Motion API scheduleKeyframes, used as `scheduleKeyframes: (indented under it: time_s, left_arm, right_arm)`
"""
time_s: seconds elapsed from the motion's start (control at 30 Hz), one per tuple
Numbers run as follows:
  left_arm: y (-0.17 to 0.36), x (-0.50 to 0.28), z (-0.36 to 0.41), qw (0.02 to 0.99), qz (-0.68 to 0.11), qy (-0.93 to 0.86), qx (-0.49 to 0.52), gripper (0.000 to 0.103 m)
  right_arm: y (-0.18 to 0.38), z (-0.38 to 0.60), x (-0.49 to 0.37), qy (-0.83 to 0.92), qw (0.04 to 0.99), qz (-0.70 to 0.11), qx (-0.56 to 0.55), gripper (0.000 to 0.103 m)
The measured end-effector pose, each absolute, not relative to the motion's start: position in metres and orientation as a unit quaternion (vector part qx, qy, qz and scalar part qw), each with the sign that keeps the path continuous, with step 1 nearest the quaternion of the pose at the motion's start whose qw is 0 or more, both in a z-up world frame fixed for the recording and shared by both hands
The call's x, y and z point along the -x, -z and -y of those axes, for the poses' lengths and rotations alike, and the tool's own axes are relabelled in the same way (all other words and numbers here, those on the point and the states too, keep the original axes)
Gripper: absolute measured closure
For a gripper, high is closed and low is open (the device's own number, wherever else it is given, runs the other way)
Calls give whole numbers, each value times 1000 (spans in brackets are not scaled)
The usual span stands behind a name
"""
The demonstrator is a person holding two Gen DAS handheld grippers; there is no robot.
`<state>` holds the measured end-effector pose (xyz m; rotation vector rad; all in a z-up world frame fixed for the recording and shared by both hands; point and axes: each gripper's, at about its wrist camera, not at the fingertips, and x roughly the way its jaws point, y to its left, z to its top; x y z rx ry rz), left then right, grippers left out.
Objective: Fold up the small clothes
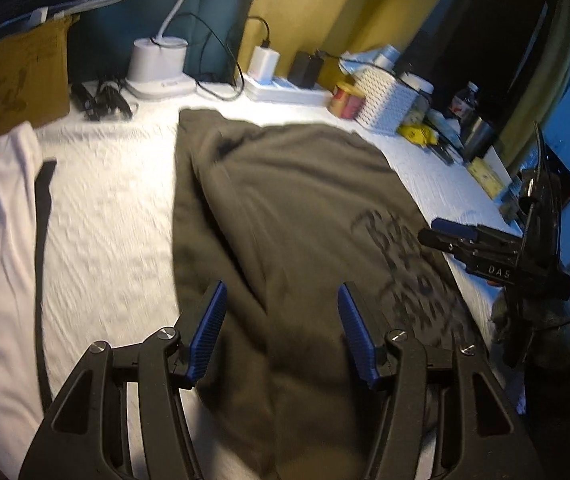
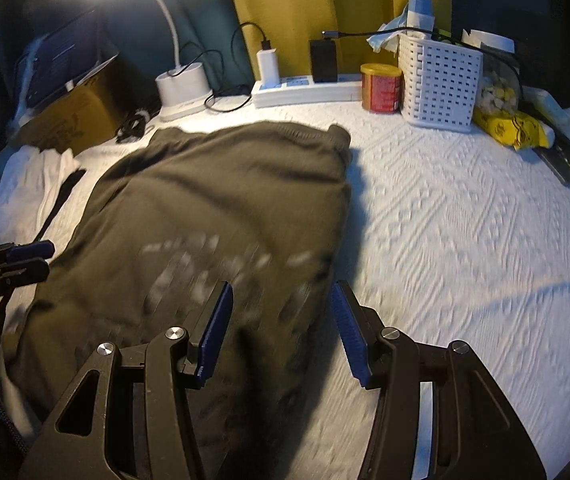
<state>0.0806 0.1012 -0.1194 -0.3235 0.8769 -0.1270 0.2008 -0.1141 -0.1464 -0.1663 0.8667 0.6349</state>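
Both my left gripper point(image 1: 283, 334) and right gripper point(image 2: 281, 330) are wide open, holding nothing. They're hovering over the olive shorts point(image 1: 293, 200) spread on the white worktop point(image 2: 465, 232).

Two garments lie on the bed: one dark shirt point(image 2: 221, 216) and one white one point(image 2: 33, 184) at nine o'clock (partly cut off). Two chargers point(image 2: 269, 65), one tin point(image 2: 381, 87), one basket point(image 2: 439, 84).

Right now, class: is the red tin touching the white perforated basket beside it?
Cannot tell. In the right wrist view the red tin stands against the white basket with no visible gap, but overlap could hide one.
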Motion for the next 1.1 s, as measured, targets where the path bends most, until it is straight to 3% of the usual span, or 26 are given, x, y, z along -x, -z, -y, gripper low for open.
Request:
scheduleKeyframes:
  time_s: [0.37,0.43,0.5,0.9,1.1]
  left_arm:
    - [133,-29,-70,883,-445,87,118,48]
    - [133,-23,-64,886,-443,92,96,83]
    - [133,-19,-60,886,-447,91,80,98]
    - [127,-1,-62,891,-438,86,79,99]
    - [130,4,-60,892,-436,89,83,99]
  right_arm:
    - [156,130,-153,-297,856,-417,72,48]
    - [157,132,-148,-296,856,-418,72,48]
    - [158,134,-142,-294,856,-420,72,48]
    - [158,142,-97,-304,848,-421,103,50]
    - [159,148,-74,-318,847,-417,92,78]
